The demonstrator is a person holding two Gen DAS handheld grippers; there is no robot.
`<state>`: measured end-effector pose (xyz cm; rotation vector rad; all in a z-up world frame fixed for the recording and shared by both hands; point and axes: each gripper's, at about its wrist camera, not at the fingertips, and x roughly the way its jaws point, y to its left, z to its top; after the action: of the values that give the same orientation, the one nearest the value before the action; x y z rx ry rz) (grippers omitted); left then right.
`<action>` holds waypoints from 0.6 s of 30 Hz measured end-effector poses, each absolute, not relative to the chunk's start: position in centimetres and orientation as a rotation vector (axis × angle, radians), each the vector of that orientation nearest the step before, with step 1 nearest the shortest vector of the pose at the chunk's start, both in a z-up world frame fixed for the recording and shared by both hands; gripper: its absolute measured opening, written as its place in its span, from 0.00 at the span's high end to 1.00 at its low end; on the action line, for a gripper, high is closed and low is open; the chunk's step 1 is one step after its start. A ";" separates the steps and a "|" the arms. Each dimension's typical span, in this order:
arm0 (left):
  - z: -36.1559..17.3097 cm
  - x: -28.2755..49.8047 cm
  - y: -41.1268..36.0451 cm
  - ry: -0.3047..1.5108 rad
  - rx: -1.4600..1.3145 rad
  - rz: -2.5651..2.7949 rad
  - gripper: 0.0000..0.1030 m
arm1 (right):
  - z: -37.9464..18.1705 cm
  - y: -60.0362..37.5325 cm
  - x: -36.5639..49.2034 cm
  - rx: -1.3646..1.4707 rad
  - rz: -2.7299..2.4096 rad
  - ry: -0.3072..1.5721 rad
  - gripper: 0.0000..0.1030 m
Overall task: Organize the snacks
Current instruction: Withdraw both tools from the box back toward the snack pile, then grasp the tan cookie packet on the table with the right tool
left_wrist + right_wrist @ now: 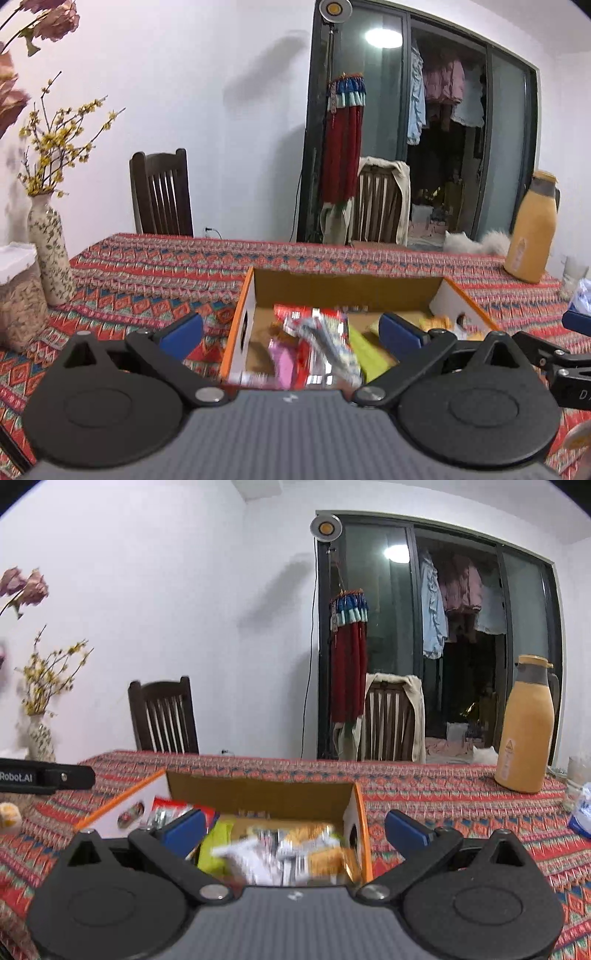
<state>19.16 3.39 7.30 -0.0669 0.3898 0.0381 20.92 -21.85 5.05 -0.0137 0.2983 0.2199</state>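
On a table [147, 266] covered with a red patterned cloth stands an open cardboard box [343, 290] with orange edges, and inside it lies a loose heap of snack packets [317, 343] — red, pink, silver and yellow-green wrappers, too blurred to read. The left gripper [291, 328] hangs over the near side of the box with its blue-padded fingers [184, 328] spread wide and nothing between them; one pad sits outside the box's left wall, the other above the packets. The right gripper [295, 827] is likewise spread and empty, its left pad over the box interior and its right pad beyond the right wall, above the cloth. From the right wrist view more packets show in the box (yellow, white and silver ones, smeared by motion). A tan flask [526, 727] stands upright on the table well to the right of the box, and a patterned vase [50, 251] of yellow blossoms stands at the far left beside a clear jar [18, 306] with a white lid. Two wooden chairs [162, 192] stand behind the table — one has pale cloth draped over its back.
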 end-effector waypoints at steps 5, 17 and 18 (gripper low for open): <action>4.7 17.2 3.8 0.441 -0.044 0.025 0.00 | 2.5 -22.7 18.5 -0.030 0.210 0.372 0.00; -0.7 16.3 5.1 0.515 -0.072 0.037 0.00 | -2.4 -25.4 15.7 0.066 0.156 0.493 0.00; -0.8 16.2 5.1 0.514 -0.074 0.037 0.00 | -2.2 -25.3 15.8 0.063 0.158 0.490 0.00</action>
<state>16.22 5.09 -0.75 -0.0742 0.5142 0.0367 15.83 -25.29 -2.17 0.0635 0.4902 0.1578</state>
